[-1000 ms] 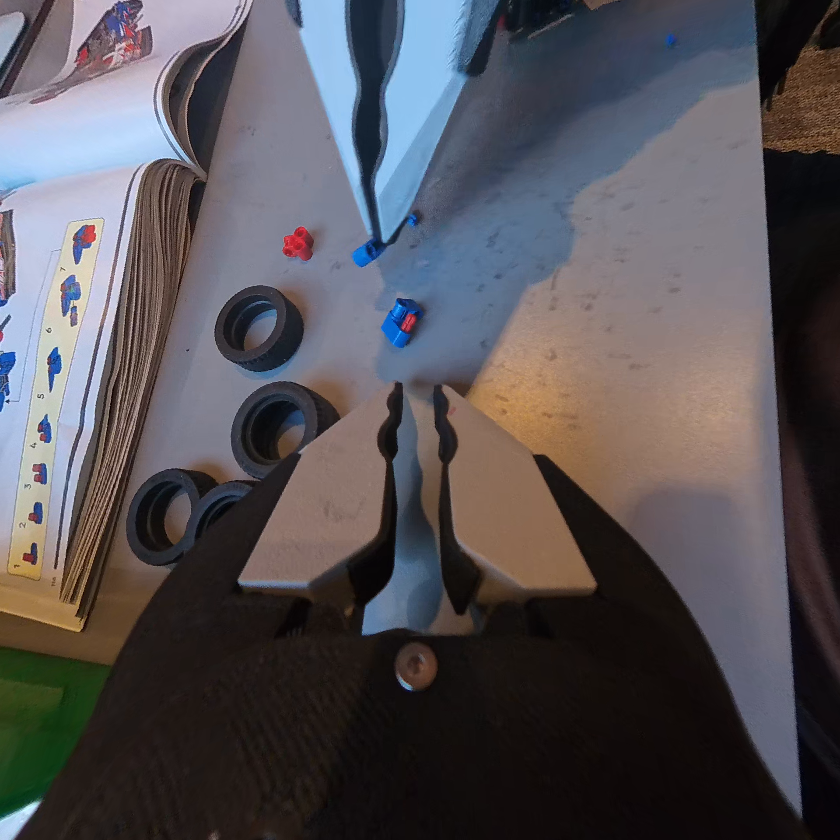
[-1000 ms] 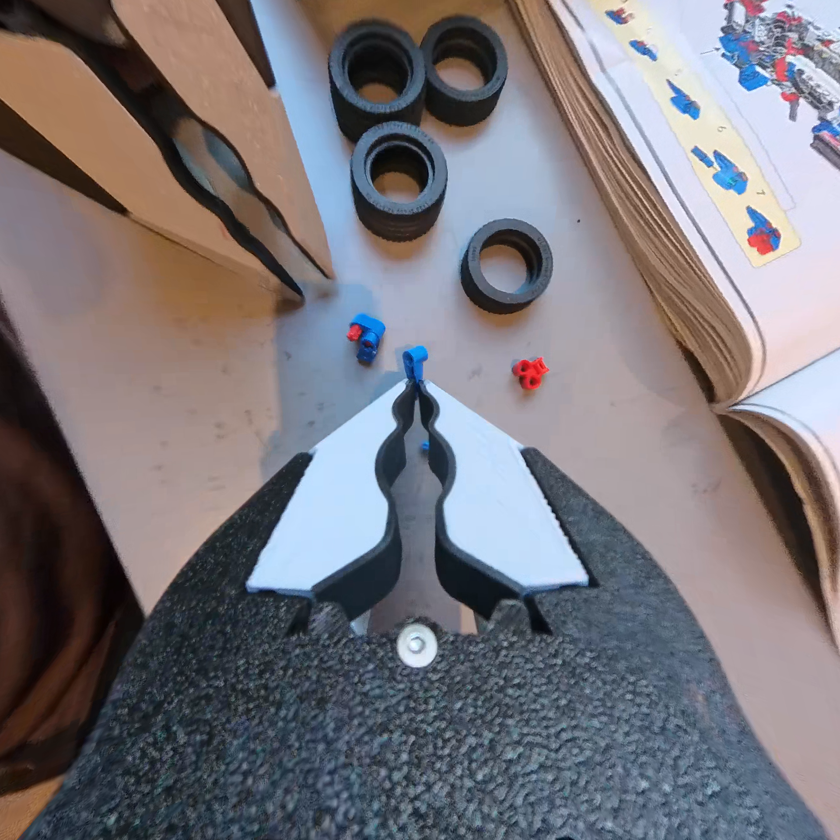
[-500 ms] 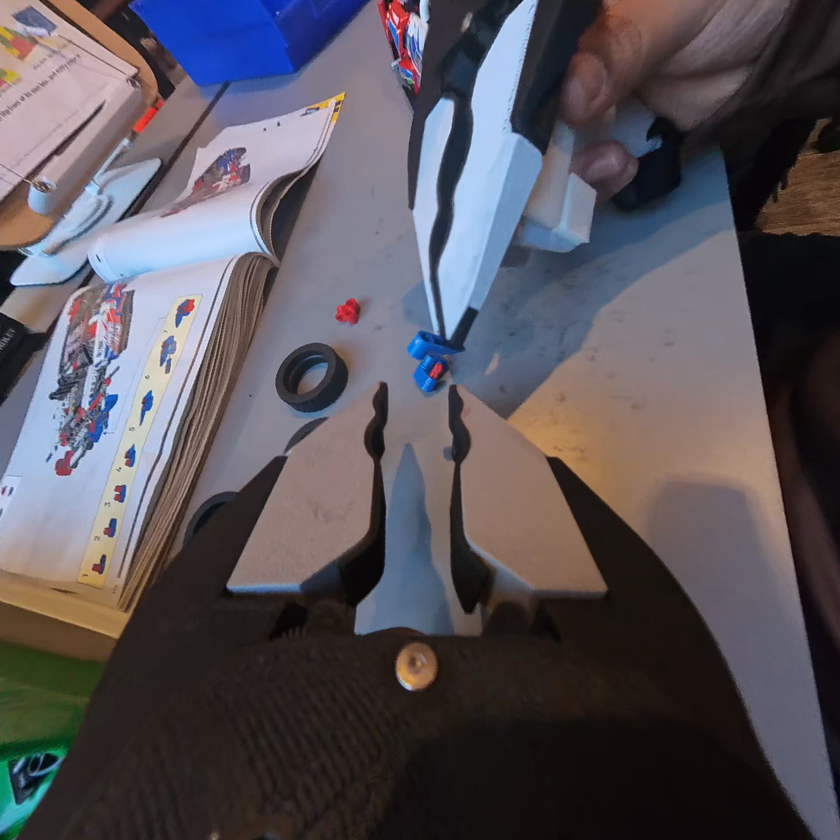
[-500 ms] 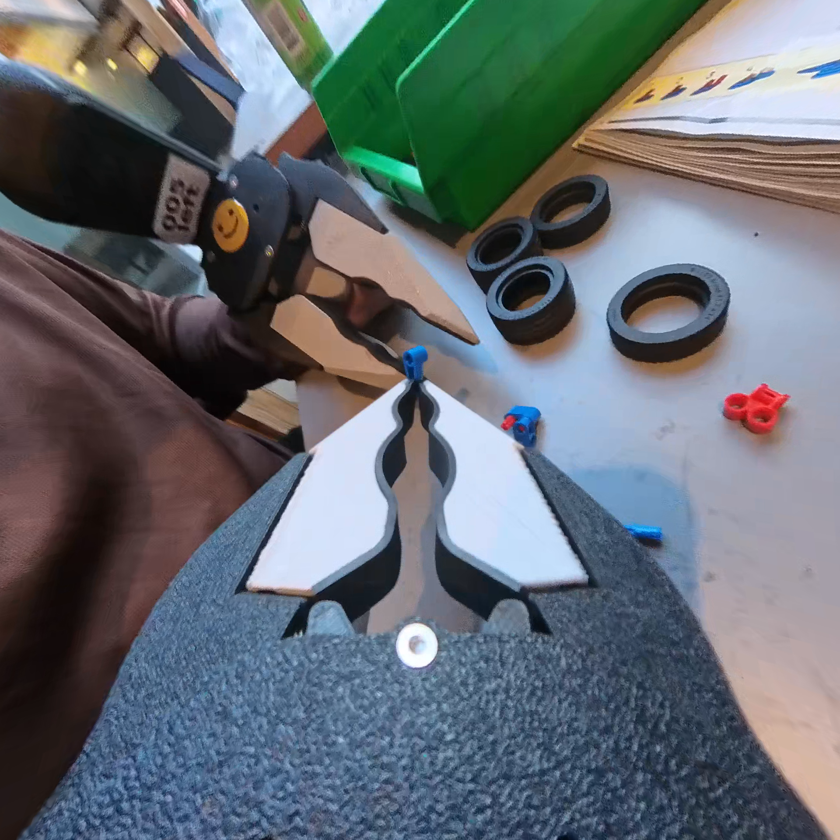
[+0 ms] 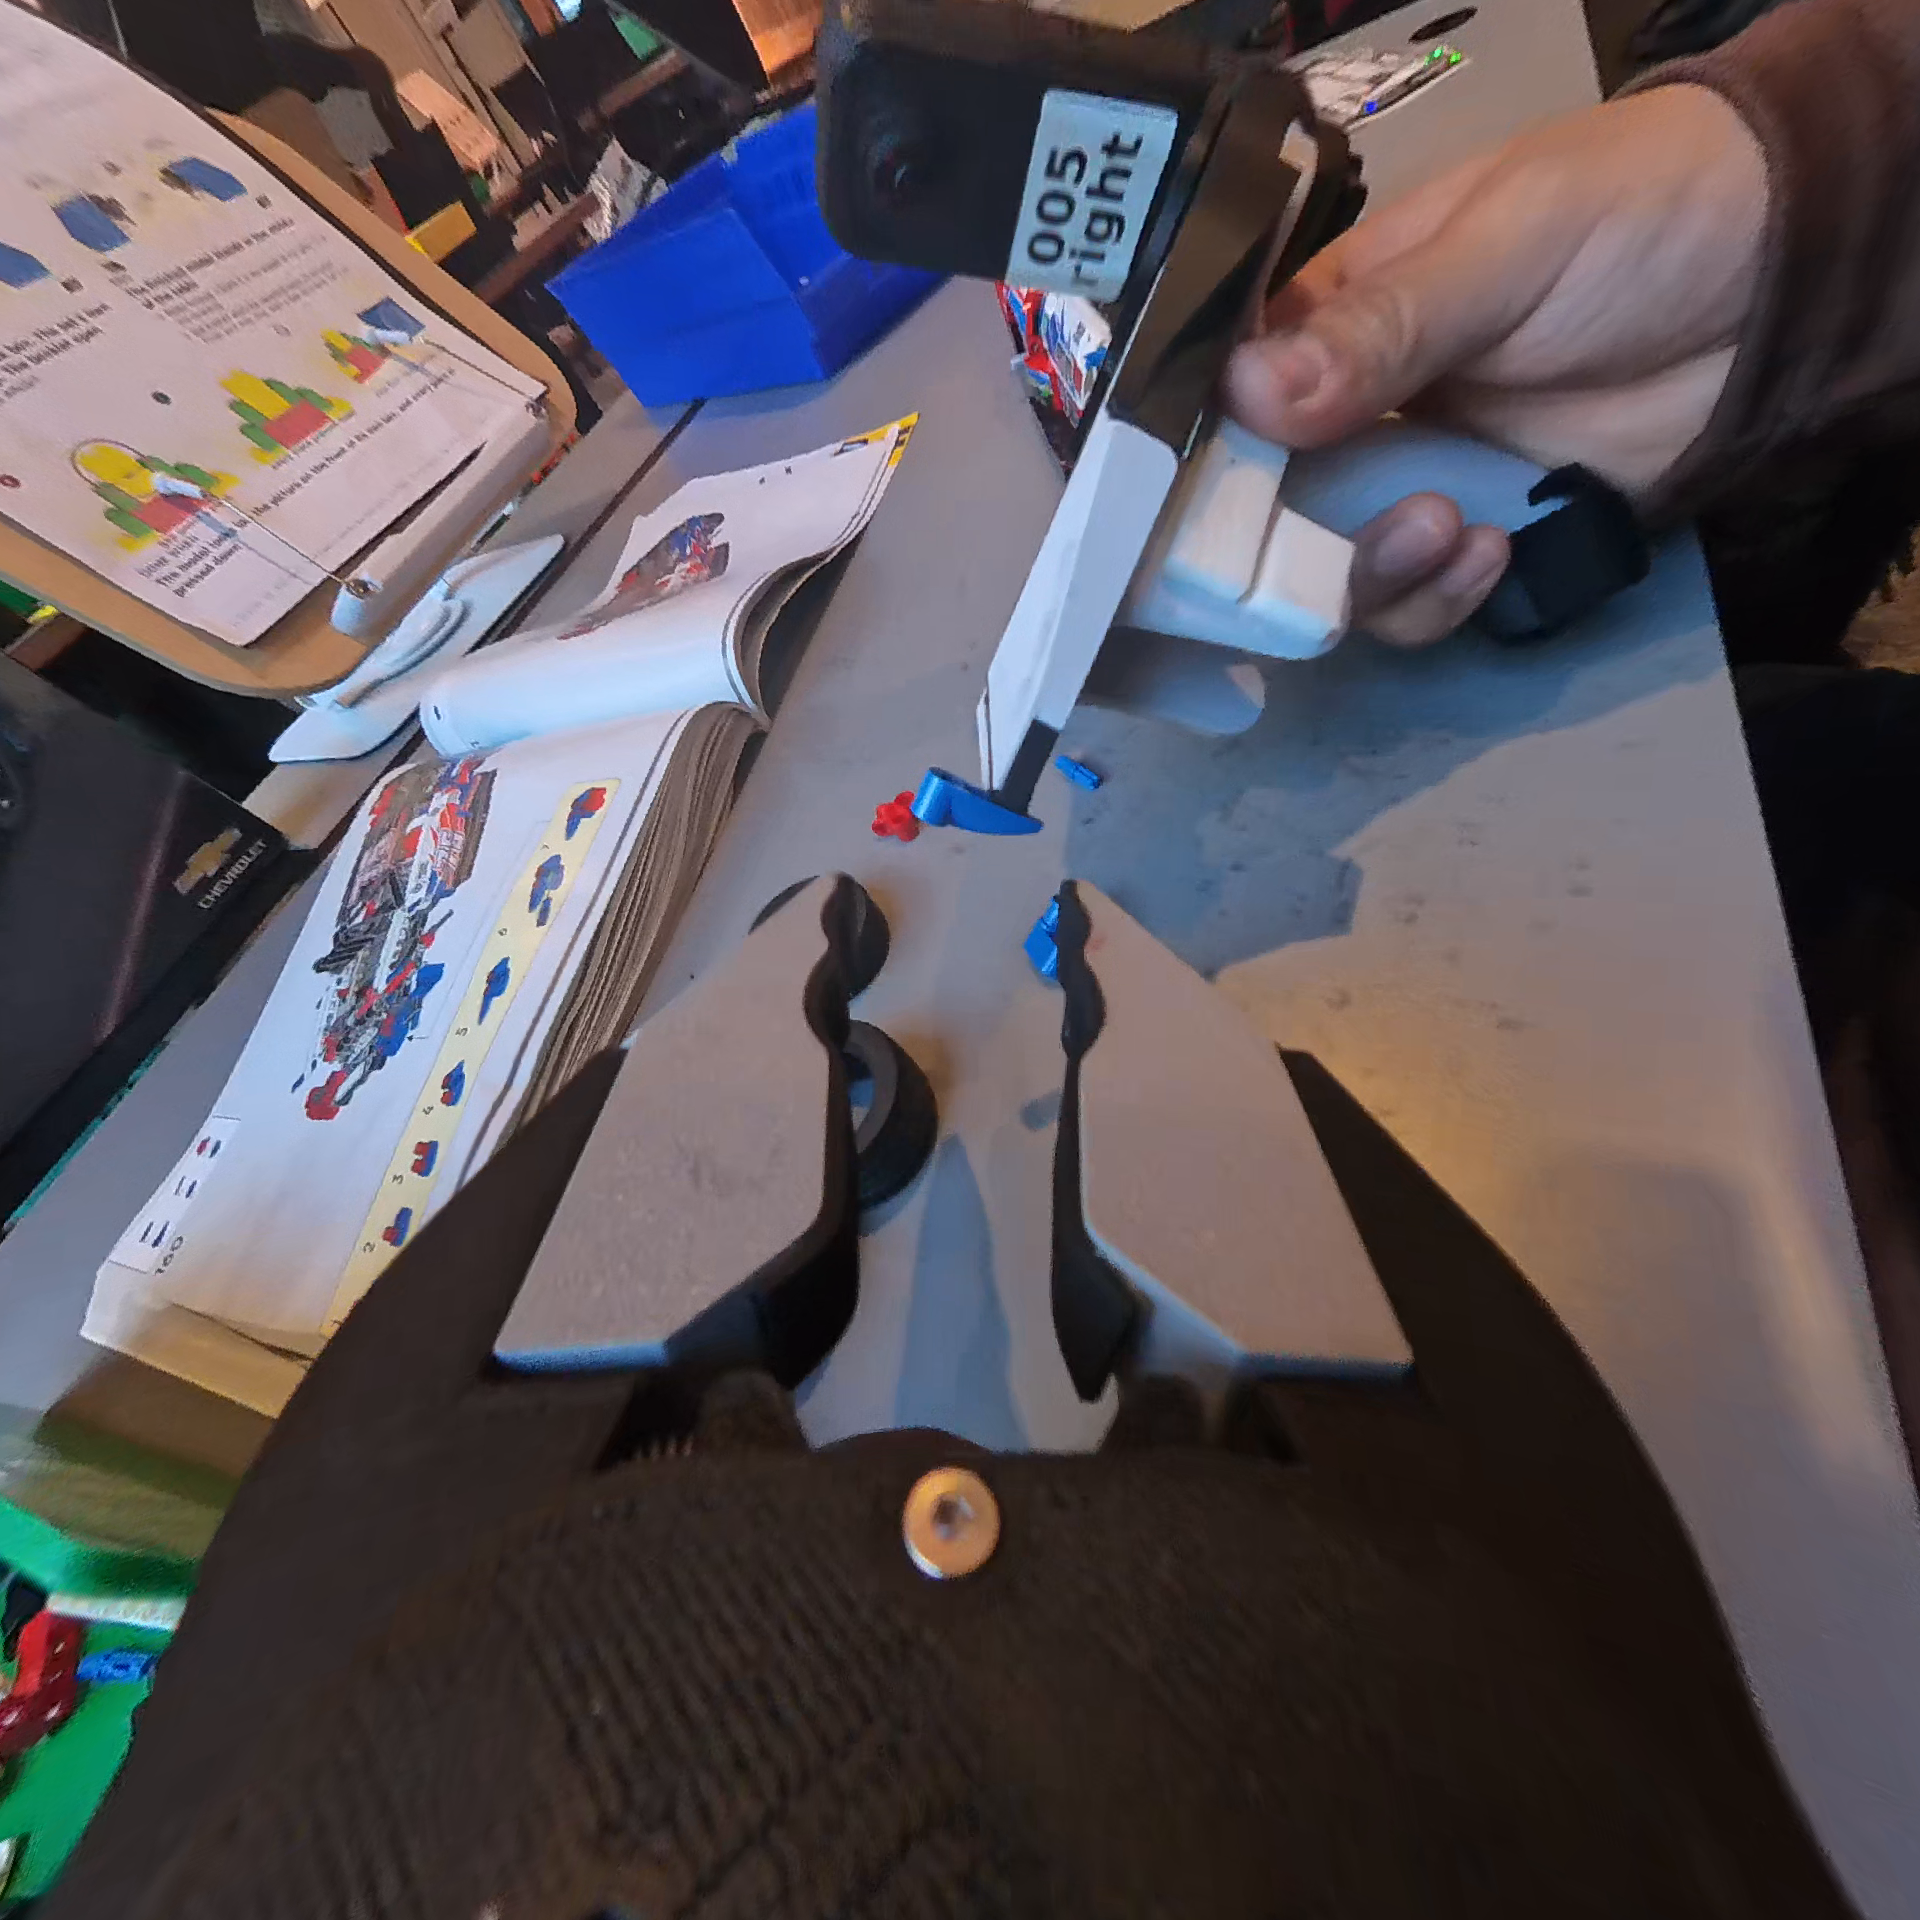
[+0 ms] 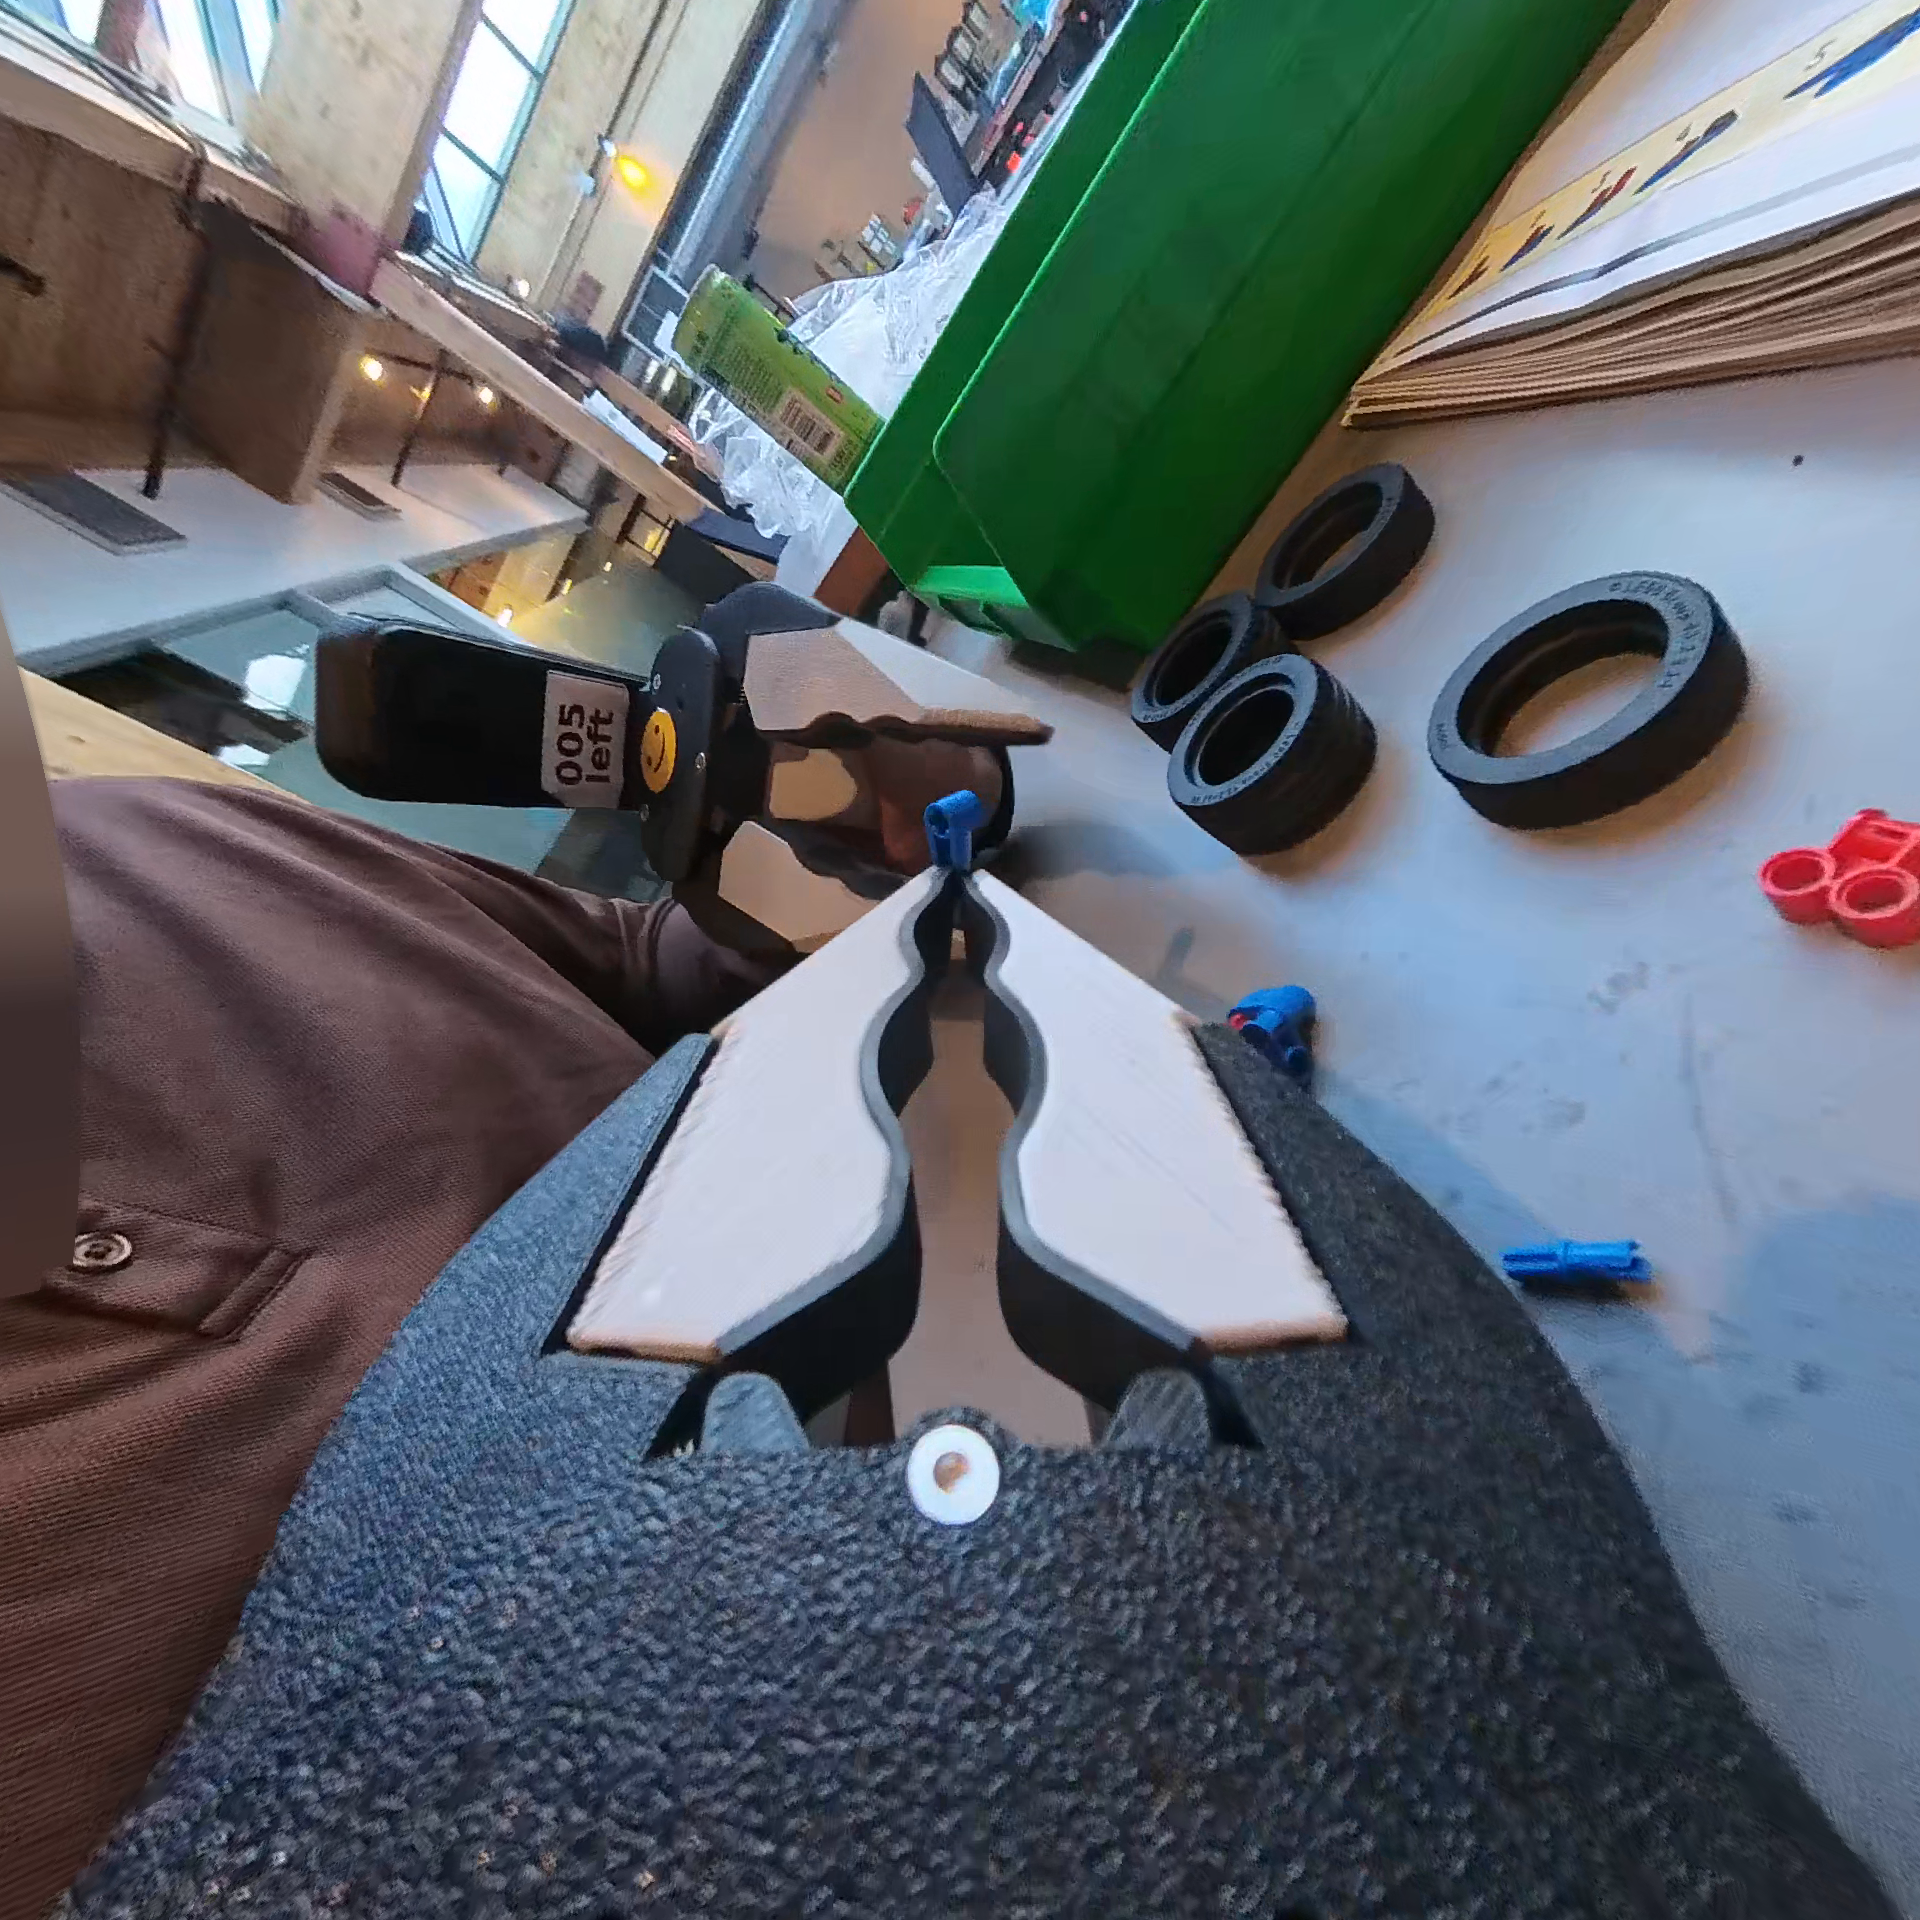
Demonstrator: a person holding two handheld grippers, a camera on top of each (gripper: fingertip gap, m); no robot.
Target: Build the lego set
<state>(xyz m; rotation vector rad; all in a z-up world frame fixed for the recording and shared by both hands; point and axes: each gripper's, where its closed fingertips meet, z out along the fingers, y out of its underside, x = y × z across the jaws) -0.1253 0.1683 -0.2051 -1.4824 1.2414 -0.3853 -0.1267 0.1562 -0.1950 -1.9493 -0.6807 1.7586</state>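
blue bin (image 5: 717,301) only leftward

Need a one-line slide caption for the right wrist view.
Right gripper shut on a small blue connector, facing the open left gripper; black tyres lie on the table.

Workshop, long wooden workbenches (image 6: 488,343), green storage bins (image 6: 1195,312), blue bin (image 5: 717,301), tall windows (image 6: 488,114)

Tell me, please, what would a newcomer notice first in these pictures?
First, the right gripper, shut on a small blue piece at its fingertips, above the grey table. Then the open left gripper facing it, and the black tyres beside the green bin.
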